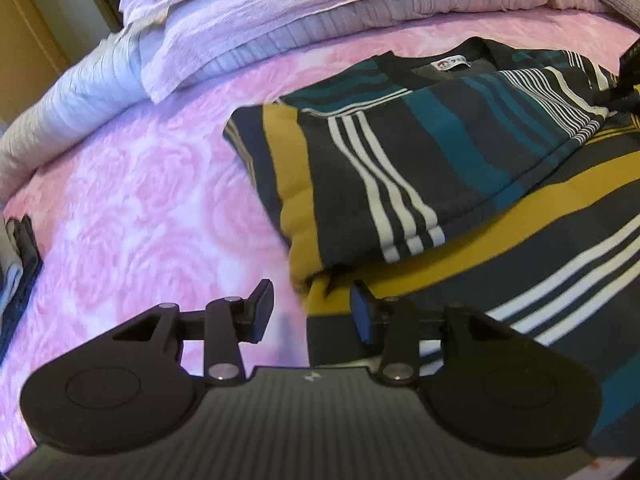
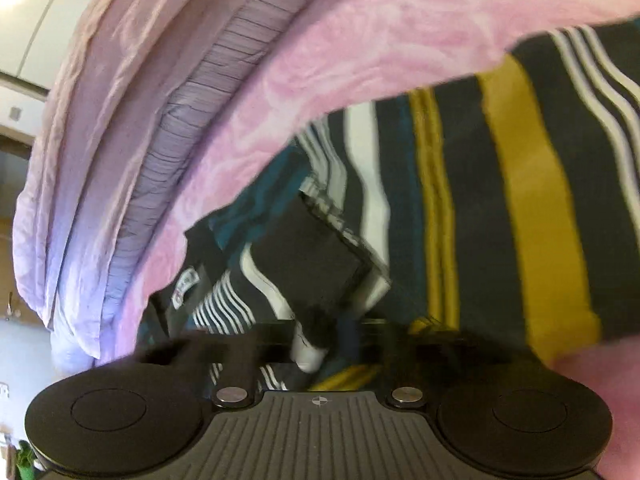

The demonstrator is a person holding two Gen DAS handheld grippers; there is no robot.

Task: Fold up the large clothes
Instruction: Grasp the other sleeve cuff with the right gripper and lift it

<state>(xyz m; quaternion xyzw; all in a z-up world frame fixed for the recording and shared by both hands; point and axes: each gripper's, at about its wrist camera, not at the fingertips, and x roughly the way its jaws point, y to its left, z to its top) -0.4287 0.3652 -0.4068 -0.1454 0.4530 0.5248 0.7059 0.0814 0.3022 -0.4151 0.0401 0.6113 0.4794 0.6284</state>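
We see the striped shirt lying half folded on the pink bed cover, our left gripper parted at its edge and our right gripper pinching its sleeve.

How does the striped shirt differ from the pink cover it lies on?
The striped shirt is dark, with teal, mustard and white bands; the pink bedspread is pale, with a soft rose pattern. The shirt has one side folded over itself, while the bedspread lies spread out flat beneath it. Both are cloth lying on the bed.
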